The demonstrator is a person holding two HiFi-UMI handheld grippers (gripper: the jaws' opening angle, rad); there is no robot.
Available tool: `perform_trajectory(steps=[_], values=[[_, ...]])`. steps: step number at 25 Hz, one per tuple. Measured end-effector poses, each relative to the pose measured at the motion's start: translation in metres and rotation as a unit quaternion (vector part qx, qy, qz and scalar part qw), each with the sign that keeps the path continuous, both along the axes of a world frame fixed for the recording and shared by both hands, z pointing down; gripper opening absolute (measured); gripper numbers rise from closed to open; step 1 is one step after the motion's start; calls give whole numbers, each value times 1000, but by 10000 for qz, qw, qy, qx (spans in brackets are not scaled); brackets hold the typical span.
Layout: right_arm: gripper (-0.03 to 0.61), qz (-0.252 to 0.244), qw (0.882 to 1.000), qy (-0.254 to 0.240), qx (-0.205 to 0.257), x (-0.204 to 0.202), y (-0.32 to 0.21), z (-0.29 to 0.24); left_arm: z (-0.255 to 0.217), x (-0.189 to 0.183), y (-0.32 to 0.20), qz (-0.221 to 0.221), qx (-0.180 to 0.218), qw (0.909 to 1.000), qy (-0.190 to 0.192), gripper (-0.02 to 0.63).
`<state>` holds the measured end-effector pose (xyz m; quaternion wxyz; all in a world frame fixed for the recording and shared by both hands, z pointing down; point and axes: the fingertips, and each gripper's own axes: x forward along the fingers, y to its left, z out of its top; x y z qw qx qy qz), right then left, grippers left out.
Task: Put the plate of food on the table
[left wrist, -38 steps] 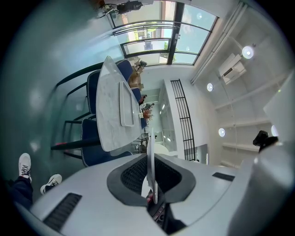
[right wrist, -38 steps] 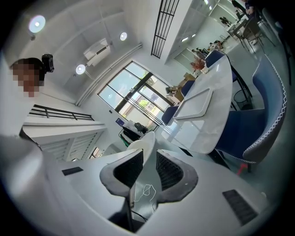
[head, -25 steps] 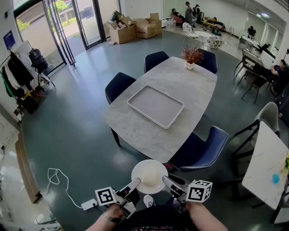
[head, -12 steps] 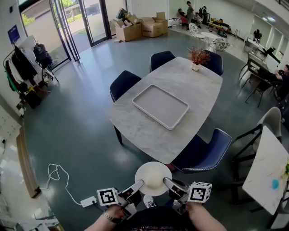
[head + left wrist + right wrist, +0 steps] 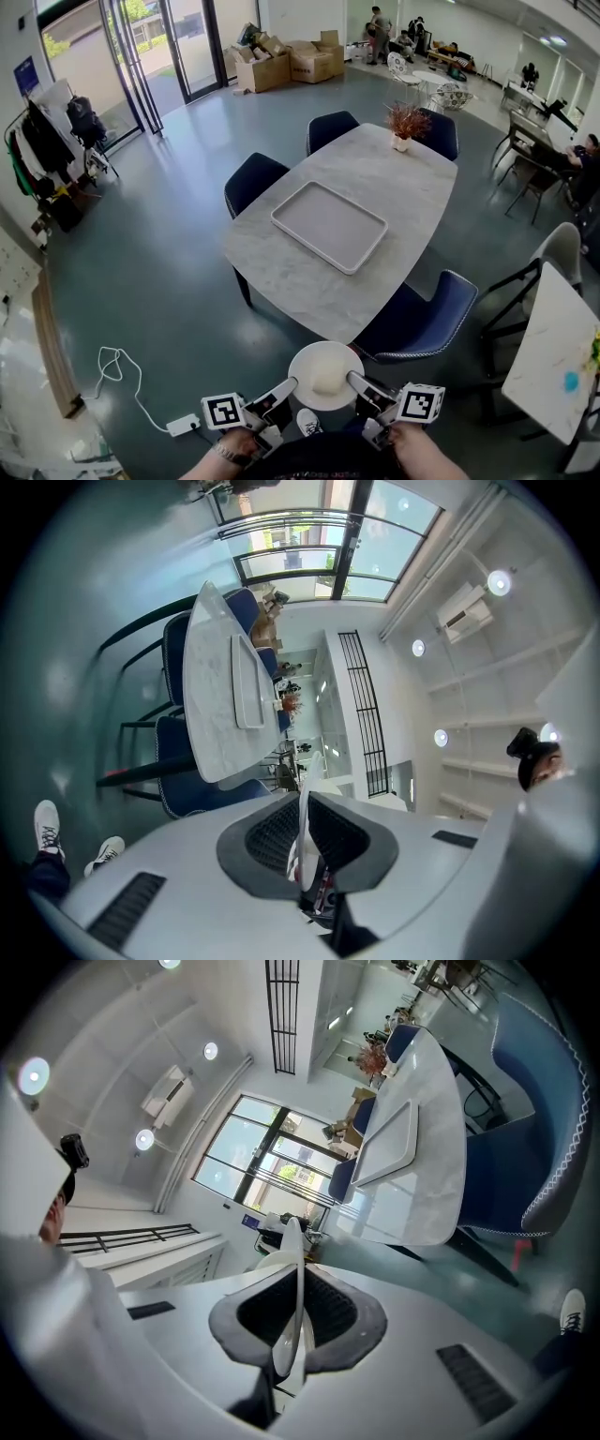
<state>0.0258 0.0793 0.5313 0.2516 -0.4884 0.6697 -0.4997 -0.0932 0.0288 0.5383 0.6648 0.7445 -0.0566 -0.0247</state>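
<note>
Plate [image 5: 306, 360] (food [image 5: 326, 380] aboard) gripped by left tool [image 5: 292, 382], right tool [image 5: 352, 378], near table [image 5: 281, 272].

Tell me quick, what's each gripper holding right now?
Left gripper: closed on the plate, at its left rim.
Right gripper: closed on the plate, at its right rim.

White plate [image 5: 325, 375], grey marbled table [image 5: 309, 272], navy chairs [image 5: 417, 314], teal floor [image 5: 159, 272]
</note>
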Motion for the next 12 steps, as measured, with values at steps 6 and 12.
perform_trajectory(steps=[6, 12], values=[[26, 184, 9998, 6, 48, 11, 6, -5, 1, -1, -1, -55, -9, 10000, -34, 31], [26, 628, 9973, -354, 137, 33, 9, -9, 7, -17, -15, -428, -37, 9991, -58, 29]])
